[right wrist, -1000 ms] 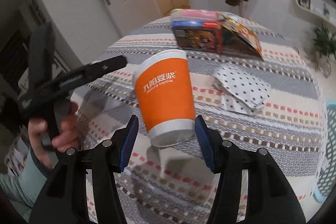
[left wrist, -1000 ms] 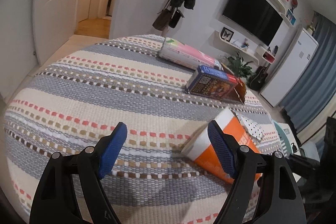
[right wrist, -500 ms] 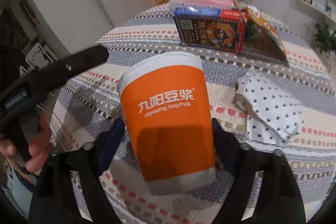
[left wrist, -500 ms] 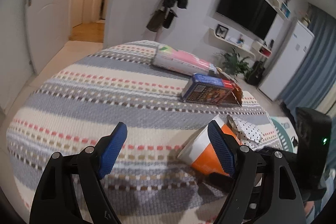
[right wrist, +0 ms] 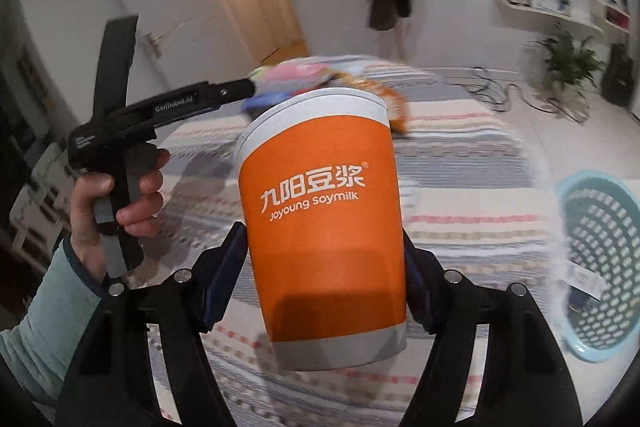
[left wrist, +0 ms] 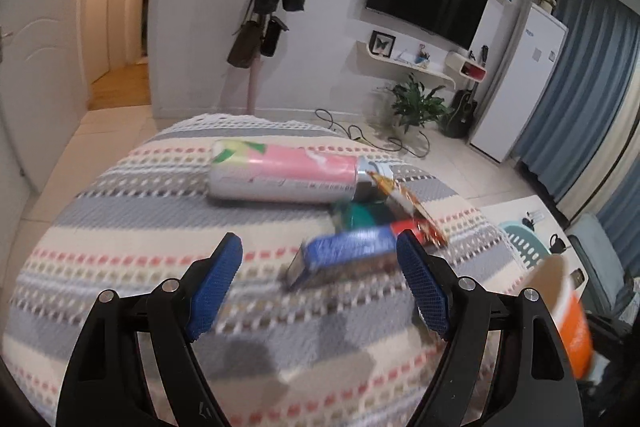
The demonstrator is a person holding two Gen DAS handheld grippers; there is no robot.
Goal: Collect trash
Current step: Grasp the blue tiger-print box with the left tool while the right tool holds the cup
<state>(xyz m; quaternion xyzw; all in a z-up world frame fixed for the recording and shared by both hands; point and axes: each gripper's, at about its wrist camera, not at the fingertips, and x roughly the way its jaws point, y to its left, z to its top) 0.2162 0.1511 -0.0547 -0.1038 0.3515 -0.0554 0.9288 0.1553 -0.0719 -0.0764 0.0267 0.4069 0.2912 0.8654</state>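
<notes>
The right gripper grips an orange cup by its lower half, the blue pads pressed on both sides; its jaws have just been closing on it. The cup is tilted slightly, its white rim pointing away from the gripper, and it hangs above the striped worktop. To the right of this gripper and lower down stands a light-blue basket beside the worktop's edge. To its left a hand holds the other tool.

The left gripper is open with nothing held. A blue box lies on the worktop just ahead, between the lines of the two fingers, blurred. Farther ahead lies a pink can on its side, with a crumpled wrapper at its right end. The cup shows at this gripper's far right.
</notes>
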